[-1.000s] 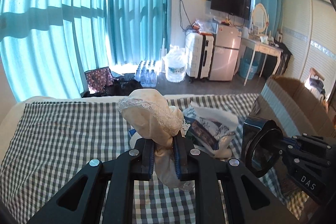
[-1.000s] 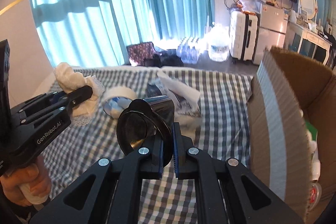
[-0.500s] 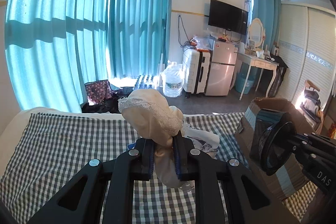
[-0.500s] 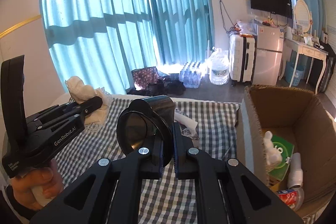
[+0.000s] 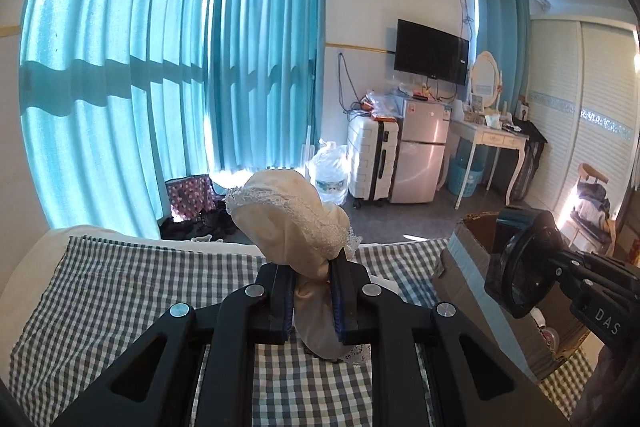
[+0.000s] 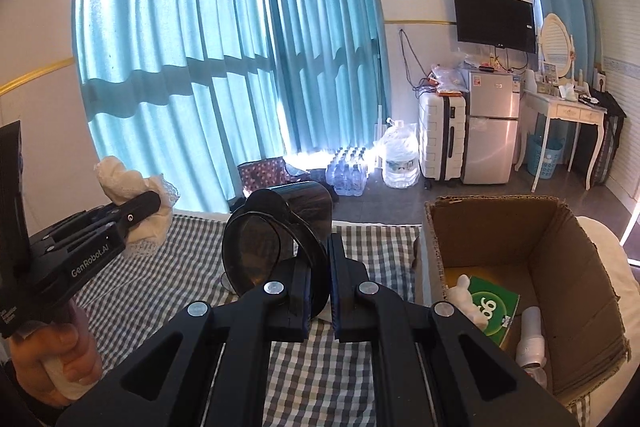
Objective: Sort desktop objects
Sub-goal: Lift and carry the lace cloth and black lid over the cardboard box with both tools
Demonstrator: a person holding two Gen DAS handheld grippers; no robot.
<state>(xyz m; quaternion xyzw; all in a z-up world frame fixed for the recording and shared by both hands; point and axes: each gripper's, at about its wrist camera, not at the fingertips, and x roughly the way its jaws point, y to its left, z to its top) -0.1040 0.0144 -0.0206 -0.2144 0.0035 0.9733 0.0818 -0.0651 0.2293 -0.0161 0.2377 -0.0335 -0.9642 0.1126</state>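
Observation:
My left gripper [image 5: 311, 297] is shut on a cream lace-trimmed cloth [image 5: 292, 223] and holds it above the checked table [image 5: 120, 291]; it also shows at the left of the right wrist view [image 6: 136, 207]. My right gripper [image 6: 319, 285] is shut on a dark cup with a hinged lid [image 6: 280, 239], held above the table left of the open cardboard box [image 6: 560, 251]. The cup also shows in the left wrist view [image 5: 520, 267], in front of the box [image 5: 460, 275].
The box holds a green tissue pack [image 6: 492, 307], a white bottle [image 6: 530, 339] and a white figure [image 6: 460, 287]. Beyond the table are blue curtains [image 6: 240, 67], a suitcase [image 6: 440, 139], a small fridge [image 6: 488, 131] and a water jug [image 6: 398, 159].
Both grippers have risen and tilted up with their loads. The right gripper has drawn back, so the inside of the box shows. The items on the table have dropped out of sight.

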